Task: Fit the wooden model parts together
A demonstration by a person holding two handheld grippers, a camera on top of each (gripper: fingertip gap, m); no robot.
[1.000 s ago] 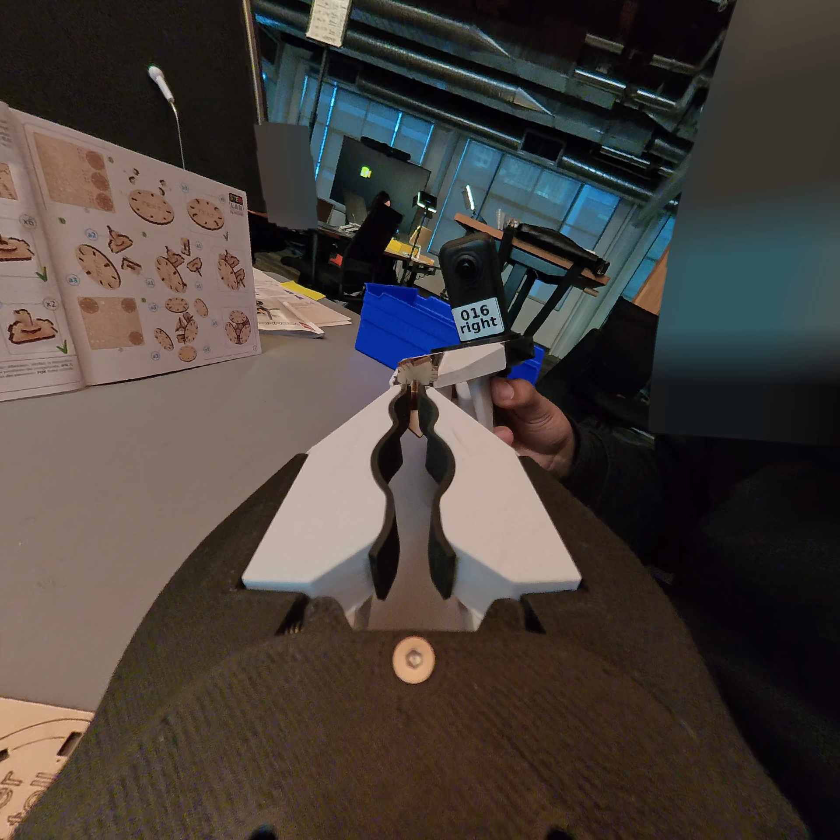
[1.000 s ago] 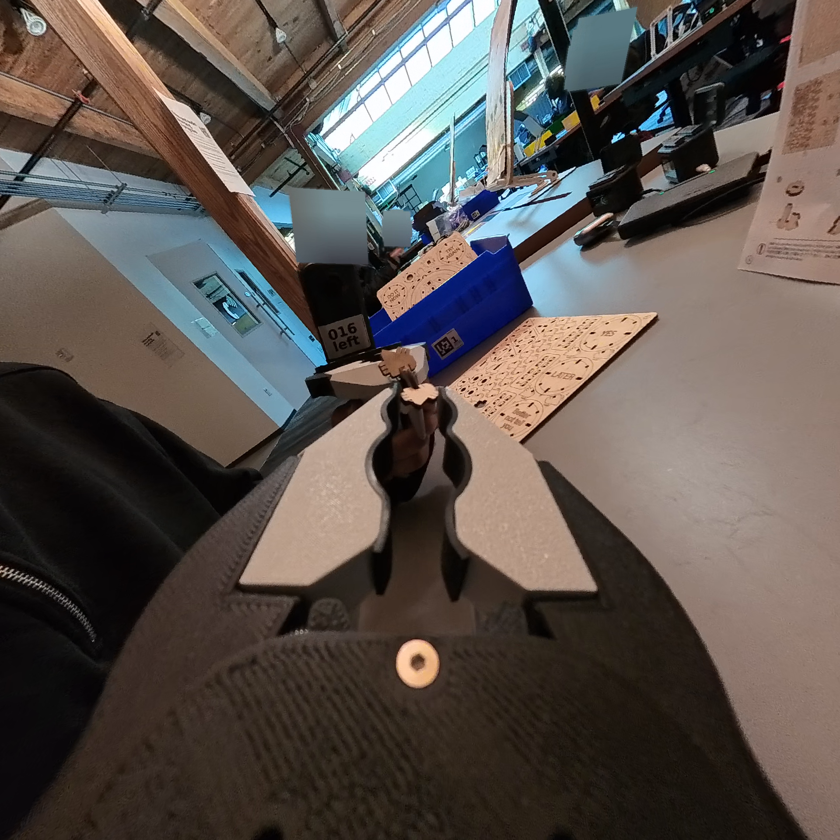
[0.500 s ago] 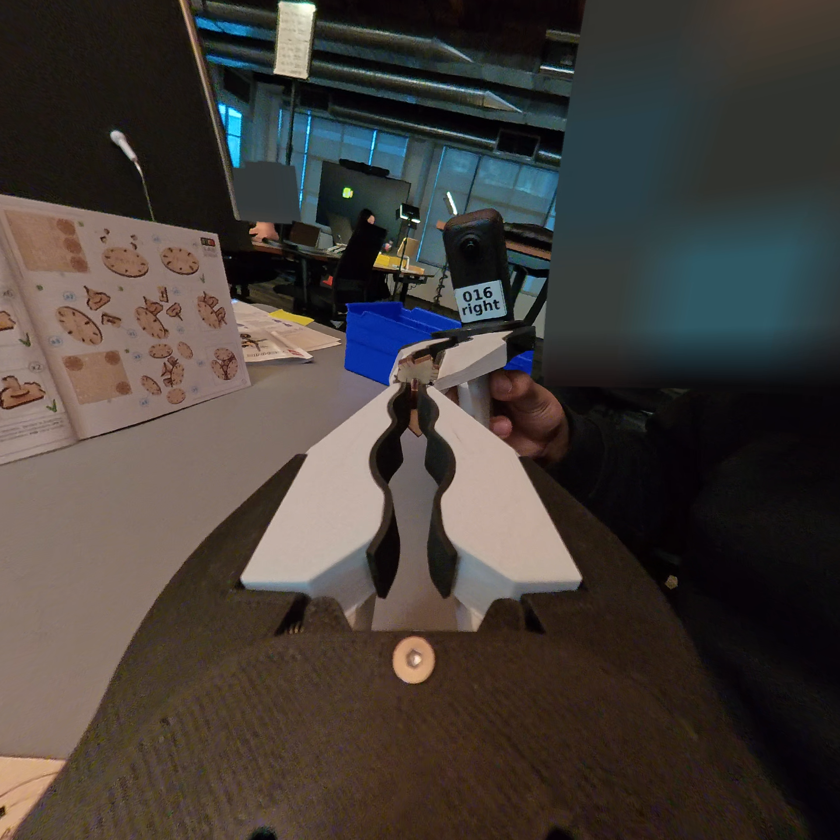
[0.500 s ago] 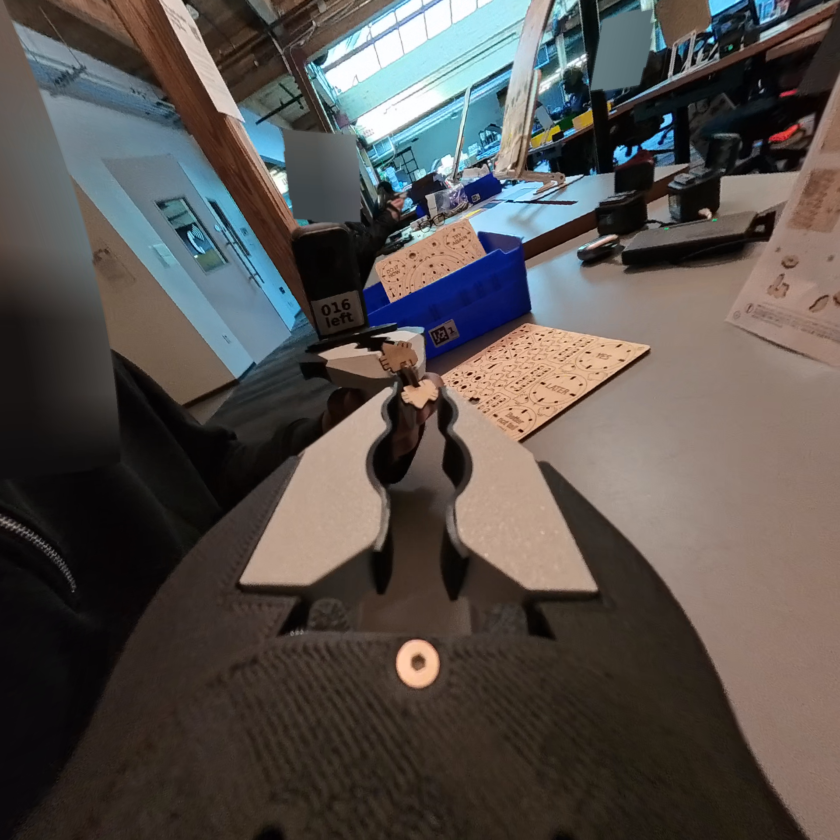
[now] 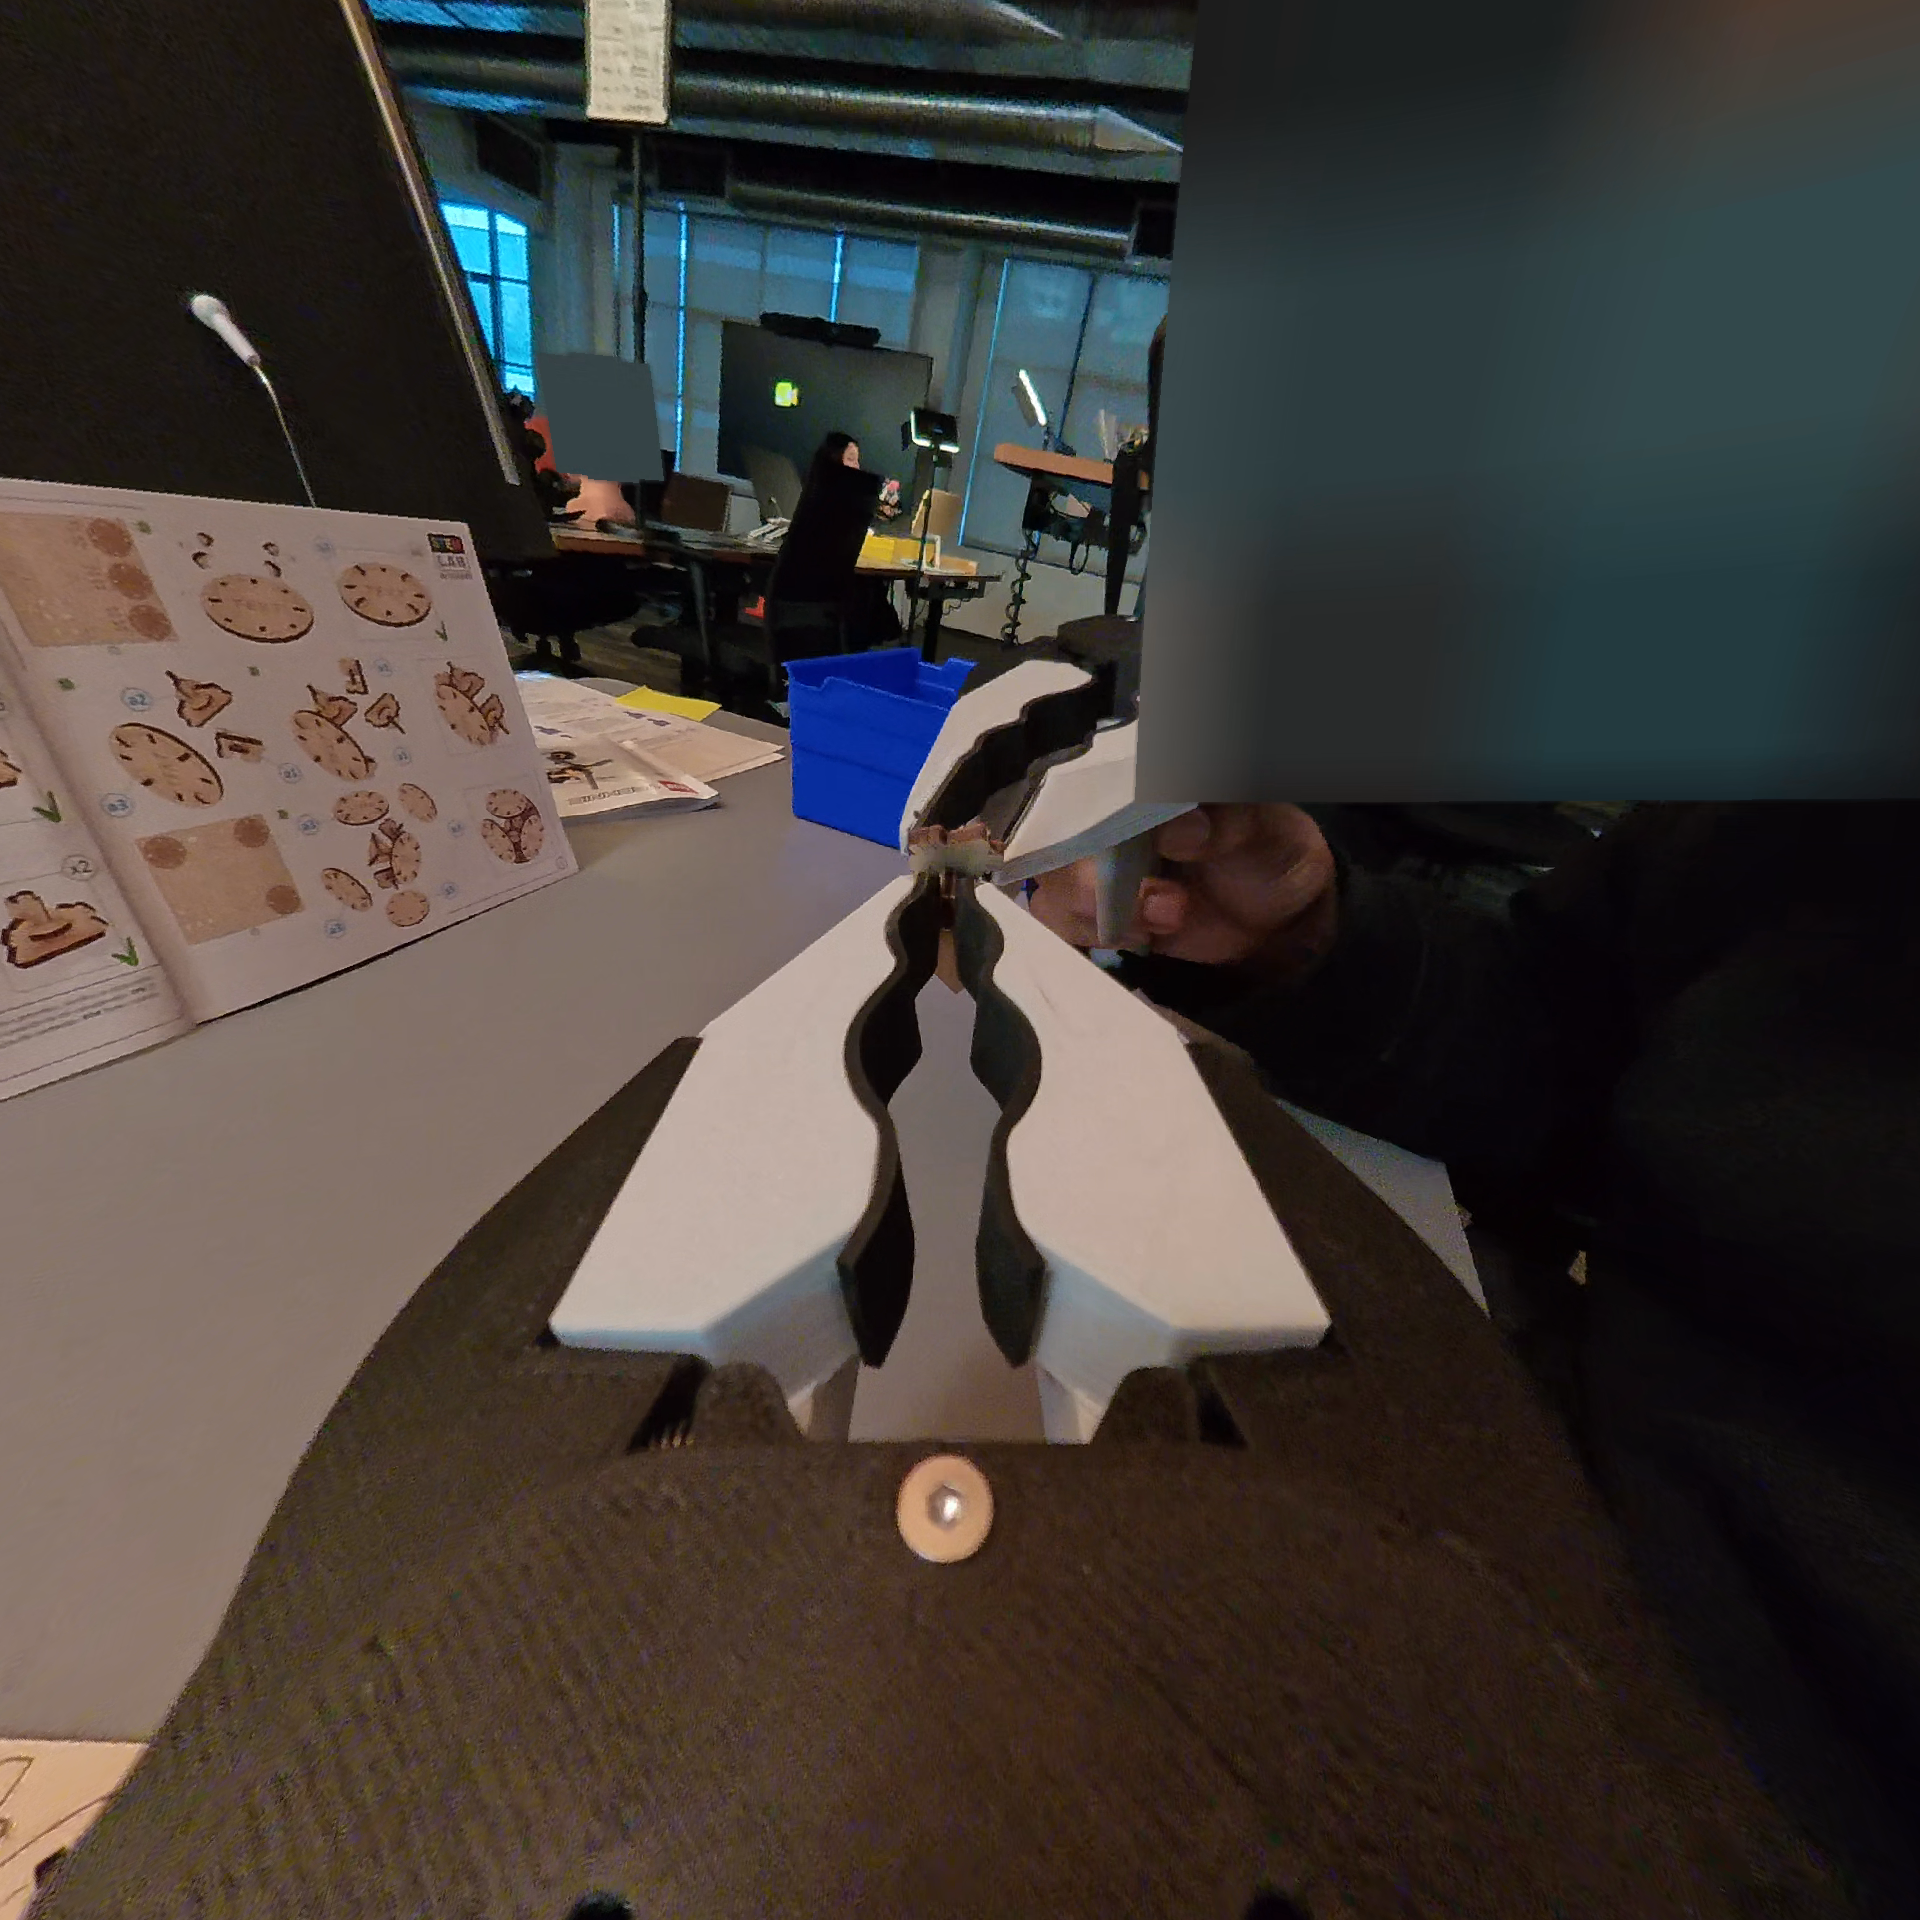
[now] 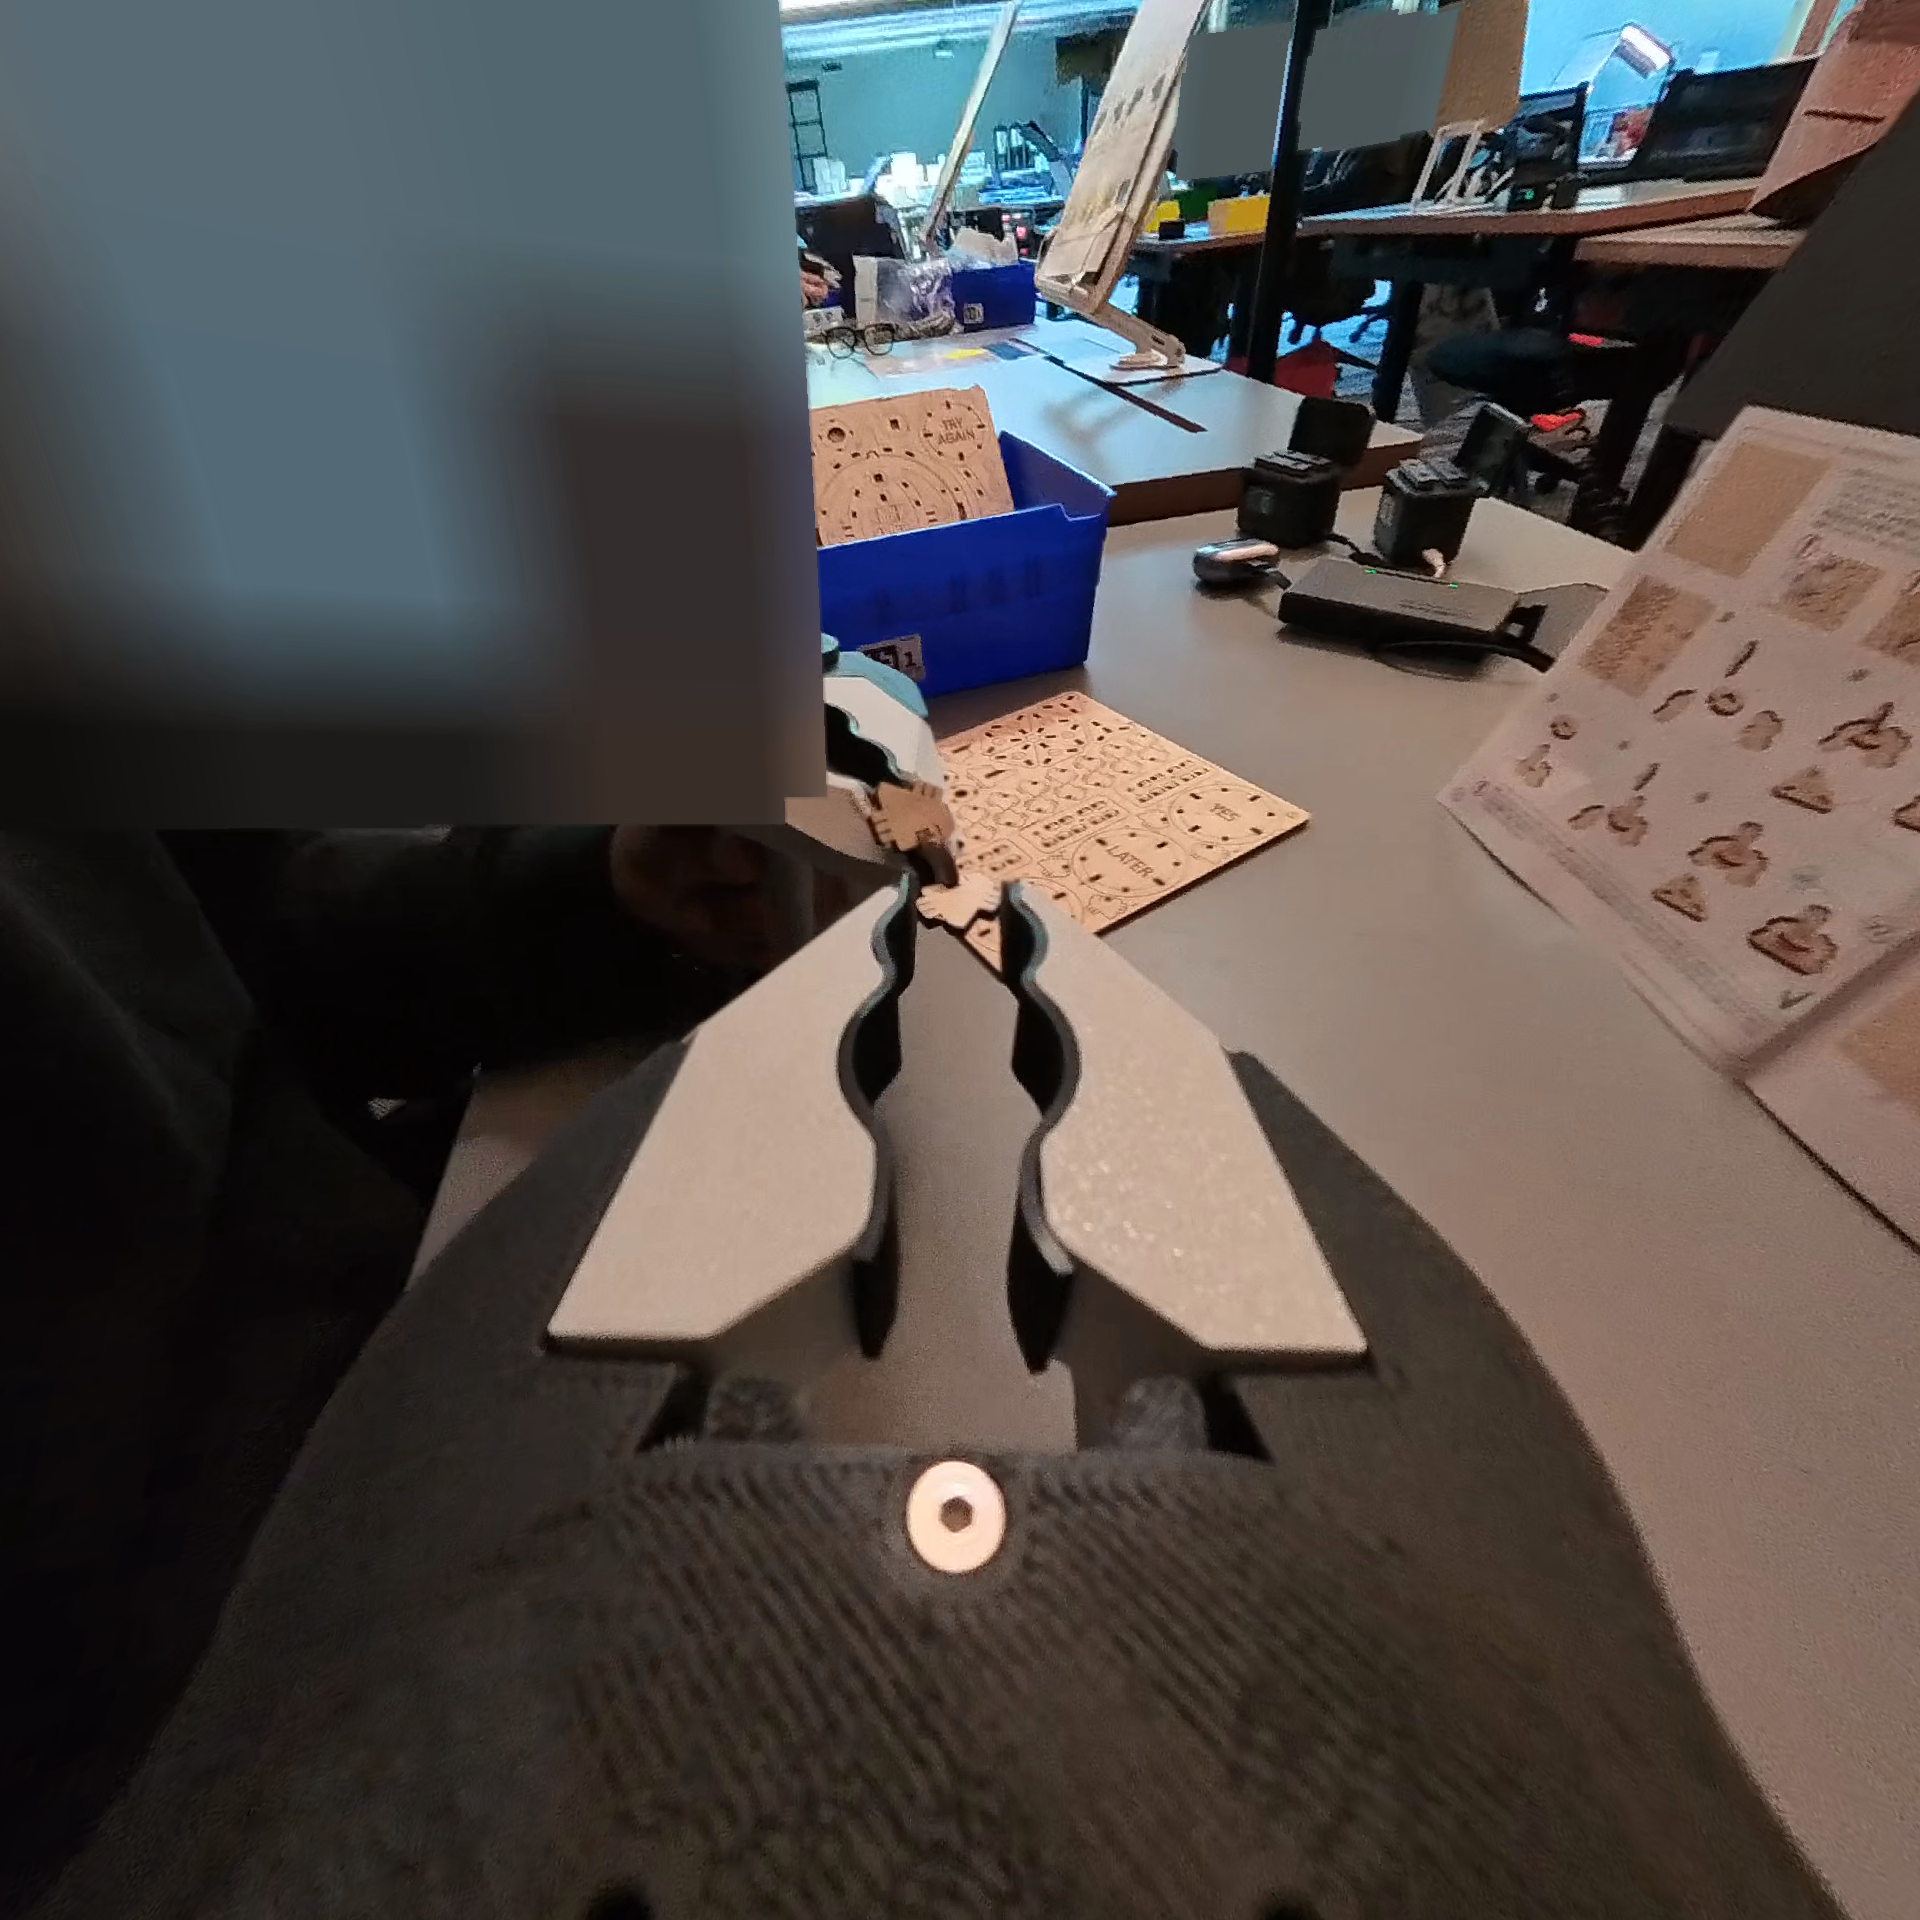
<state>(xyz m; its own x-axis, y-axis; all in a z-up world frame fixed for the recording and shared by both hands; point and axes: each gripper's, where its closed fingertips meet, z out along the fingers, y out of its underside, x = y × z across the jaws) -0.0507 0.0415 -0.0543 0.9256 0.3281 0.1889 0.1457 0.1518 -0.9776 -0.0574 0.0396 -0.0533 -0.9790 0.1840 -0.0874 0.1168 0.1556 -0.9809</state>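
In the left wrist view my left gripper (image 5: 943,896) is shut on a thin, flat wooden piece (image 5: 947,920) that stands on edge between its black pads. My right gripper (image 5: 951,831) meets it tip to tip from ahead. It holds a small toothed wooden piece (image 5: 954,848) crosswise, touching the left one's top edge. In the right wrist view my right gripper (image 6: 961,902) is shut on that small light wooden piece (image 6: 957,905). The left gripper (image 6: 883,790) comes in from the upper left with its own wooden piece (image 6: 907,820). The two pieces touch above the grey table (image 6: 1351,1039).
An open instruction booklet (image 5: 260,748) stands at the left and shows at the right in the other view (image 6: 1714,727). A laser-cut wooden sheet (image 6: 1122,821) lies flat ahead. Behind it is a blue bin (image 6: 966,592) with more sheets. Black chargers (image 6: 1392,603) sit farther back. Both grippers' tips are close together, under 4 cm apart.
Both grippers have tilted and turned, and the views swung down from the ceiling toward the table. The right gripper now leans in from above. Both grasps held, and the pieces stayed together.
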